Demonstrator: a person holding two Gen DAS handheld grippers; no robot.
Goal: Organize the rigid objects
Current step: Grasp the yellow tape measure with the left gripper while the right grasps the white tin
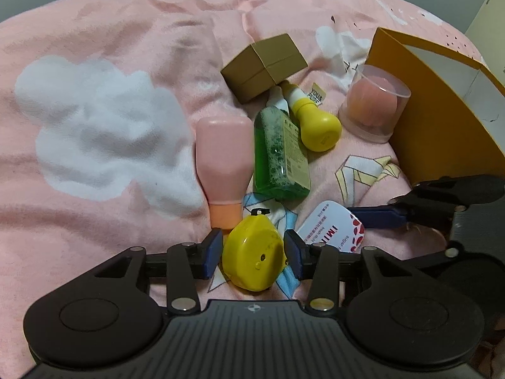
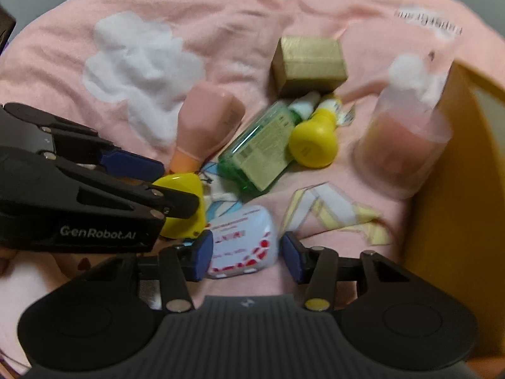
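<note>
A: From the left wrist, the left gripper [image 1: 254, 251] is bracketing the yellow case [image 1: 254, 254] on the pink blanket [image 1: 94, 47]; whether its blue pads are pressing it, one cannot tell.

B: The right wrist is showing the right gripper [image 2: 244, 254] straddling the white tin [image 2: 243, 246], the right-hand pad standing clear, so it is open. The orange box [image 2: 442, 221] is lying along the blanket's right edge.
</note>
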